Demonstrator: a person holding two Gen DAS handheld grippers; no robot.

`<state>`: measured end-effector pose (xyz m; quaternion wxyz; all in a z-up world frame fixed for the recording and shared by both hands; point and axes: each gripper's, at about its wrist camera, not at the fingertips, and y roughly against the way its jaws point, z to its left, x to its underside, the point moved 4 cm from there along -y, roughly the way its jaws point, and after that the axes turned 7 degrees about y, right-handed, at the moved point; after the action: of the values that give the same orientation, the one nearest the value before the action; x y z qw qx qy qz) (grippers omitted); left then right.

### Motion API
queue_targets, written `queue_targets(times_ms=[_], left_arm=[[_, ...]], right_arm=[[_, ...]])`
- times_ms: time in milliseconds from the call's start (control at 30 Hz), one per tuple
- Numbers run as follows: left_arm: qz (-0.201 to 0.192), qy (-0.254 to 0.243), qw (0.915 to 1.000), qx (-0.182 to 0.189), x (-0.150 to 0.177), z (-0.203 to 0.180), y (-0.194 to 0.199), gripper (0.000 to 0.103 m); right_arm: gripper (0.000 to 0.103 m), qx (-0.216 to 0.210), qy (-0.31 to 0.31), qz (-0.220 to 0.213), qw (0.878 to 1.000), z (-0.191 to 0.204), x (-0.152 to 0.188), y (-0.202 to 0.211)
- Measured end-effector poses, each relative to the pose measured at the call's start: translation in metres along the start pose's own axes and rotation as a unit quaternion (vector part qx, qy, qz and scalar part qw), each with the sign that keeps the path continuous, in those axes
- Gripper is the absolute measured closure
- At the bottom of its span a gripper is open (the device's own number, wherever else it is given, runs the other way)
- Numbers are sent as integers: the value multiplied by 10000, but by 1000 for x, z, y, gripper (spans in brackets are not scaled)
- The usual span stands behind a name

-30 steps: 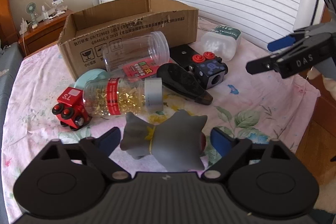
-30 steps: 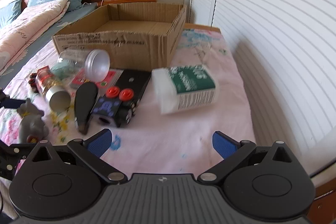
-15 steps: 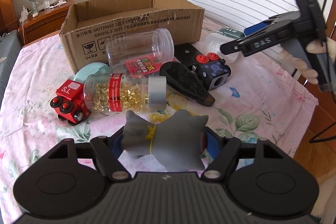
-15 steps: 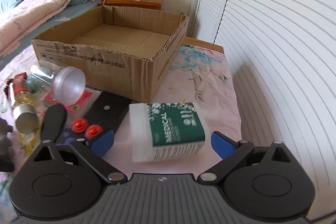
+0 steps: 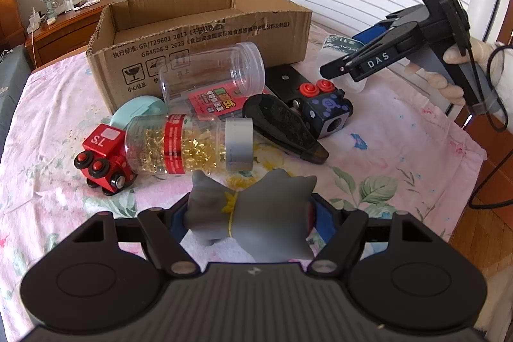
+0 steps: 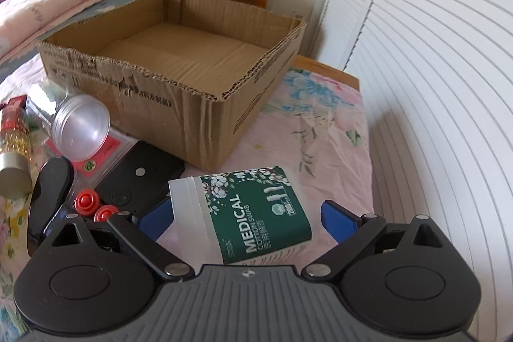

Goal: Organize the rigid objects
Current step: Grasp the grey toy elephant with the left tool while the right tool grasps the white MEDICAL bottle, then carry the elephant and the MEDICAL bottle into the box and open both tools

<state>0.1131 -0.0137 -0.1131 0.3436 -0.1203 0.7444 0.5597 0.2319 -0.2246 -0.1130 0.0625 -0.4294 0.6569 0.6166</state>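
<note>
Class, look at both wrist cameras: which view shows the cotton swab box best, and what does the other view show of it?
The right wrist view: the cotton swab box lies between the open right gripper fingers, label readable. The left wrist view shows only a sliver of it, mostly hidden behind that gripper.

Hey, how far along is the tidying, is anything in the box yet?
Nothing done yet: the box looks empty. In hand: the left claw is shut on the grey toy; the right claw sits open around the swab tub. Left on the cloth: red train, capsule bottle, clear jar, black case and dotted block.
</note>
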Motion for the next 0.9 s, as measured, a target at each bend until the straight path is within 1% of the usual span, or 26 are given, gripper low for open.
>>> queue_targets(times_ms=[67,200,267,367,500,667,767,900], left_arm=[[8,-5,10000,-2,0,0,0,29],[32,-13,10000,6,0,0,-1,29],[50,-12,10000,14,-1,1,-1,29],[102,-8,9999,12,-1,0,0,30],[170,-58,9998,-25,-1,-1,3,30],[151,-165,9997,-28,-6,-3,19,31],[164,-170,9997,-52,-13,-2,31,31],[143,-234,9994,-223,-27,1,46,31]], right_arm=[[3,-97,98,53,9999,4,1,3],[4,-67,277,101,9995,6,-1,-1],[8,-26,349,168,9992,6,-1,-7],[10,-37,360,205,9991,7,-1,-7],[14,-32,232,277,9993,8,-1,5],[16,-65,134,346,9993,10,-1,22],[16,-71,252,259,9993,15,-4,38],[16,-30,413,80,9991,21,-16,61]])
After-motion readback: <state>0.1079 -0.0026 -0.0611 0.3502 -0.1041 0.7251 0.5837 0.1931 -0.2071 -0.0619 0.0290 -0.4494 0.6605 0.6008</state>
